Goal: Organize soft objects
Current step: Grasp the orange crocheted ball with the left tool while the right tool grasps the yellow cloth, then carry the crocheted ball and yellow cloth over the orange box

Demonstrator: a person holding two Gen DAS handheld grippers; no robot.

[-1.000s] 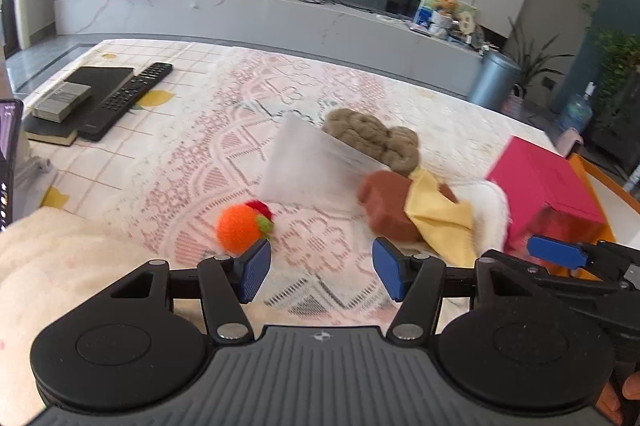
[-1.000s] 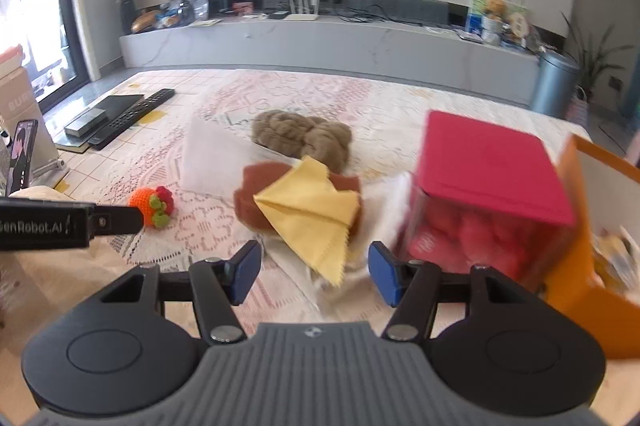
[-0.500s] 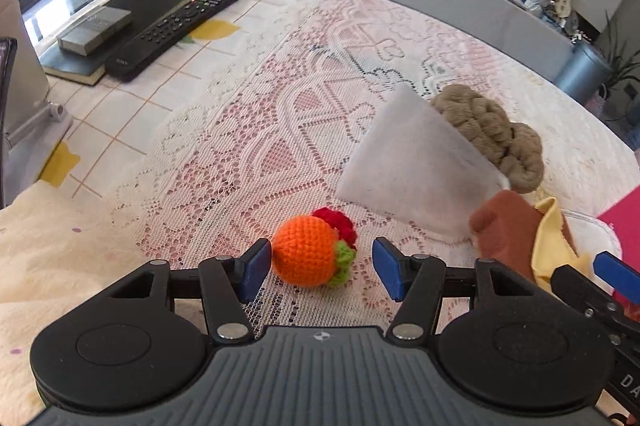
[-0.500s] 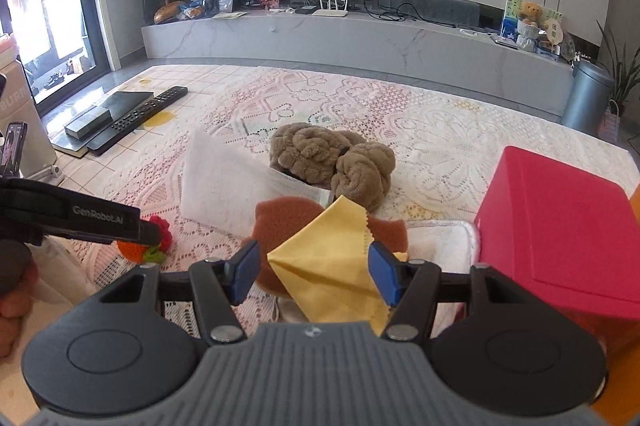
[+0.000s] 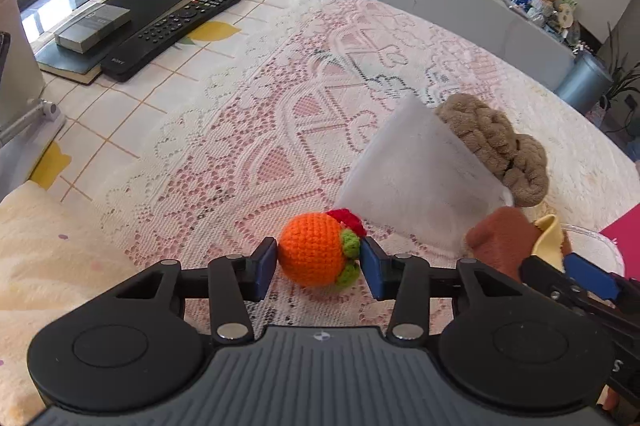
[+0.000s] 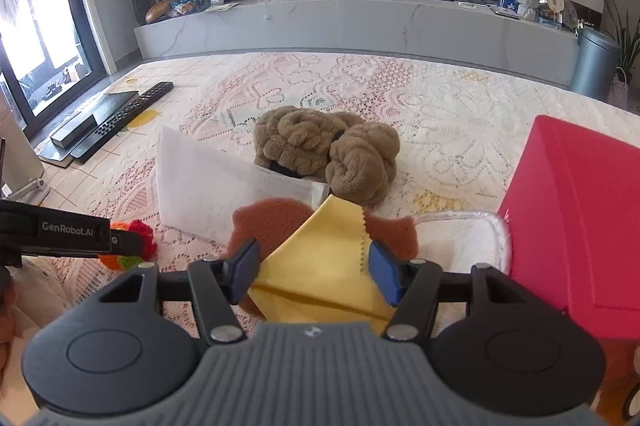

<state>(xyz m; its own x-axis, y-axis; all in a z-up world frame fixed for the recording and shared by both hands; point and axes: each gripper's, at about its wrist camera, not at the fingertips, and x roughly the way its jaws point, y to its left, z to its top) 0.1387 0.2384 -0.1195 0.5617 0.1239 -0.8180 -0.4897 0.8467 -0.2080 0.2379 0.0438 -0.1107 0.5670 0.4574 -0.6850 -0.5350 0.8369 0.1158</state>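
Change since earlier frames: left hand-held gripper (image 5: pixel 319 268) has closed in on the crocheted orange toy (image 5: pixel 316 254), which lay ahead of the fingertips a second ago; its blue pads are now narrower, one on each side of the toy. Right hand-held gripper (image 6: pixel 314 270) has advanced over the yellow cloth (image 6: pixel 320 266).
Left hand-held gripper state: pads (image 5: pixel 266 268) hug the toy on both flanks, touching or all but touching; firm clamping cannot be confirmed. Toy rests on the lace cloth (image 5: pixel 248 146).
Right hand-held gripper state: fingers spread wide, holding nothing; yellow cloth lies between and below the pads (image 6: pixel 382 274).
Near, right view: yellow cloth overlaps a brown sponge-like piece (image 6: pixel 276 218); white fleecy cloth (image 6: pixel 472 238) just beside it on the right, reaching the red box (image 6: pixel 580 226).
Near, left view: cream blanket (image 5: pixel 52 258) at the lower left edge.
Middle: white folded sheet (image 5: pixel 420 186) just beyond the toy, tilted, its far edge against the brown plush bundle (image 6: pixel 328 152).
Counter: lace cloth covers most of it; tiled-pattern surface (image 5: pixel 132 106) shows at the left.
Far left: black remote (image 5: pixel 172 26) beside a dark book (image 5: pixel 116 22) that carries a small grey box (image 5: pixel 92 28).
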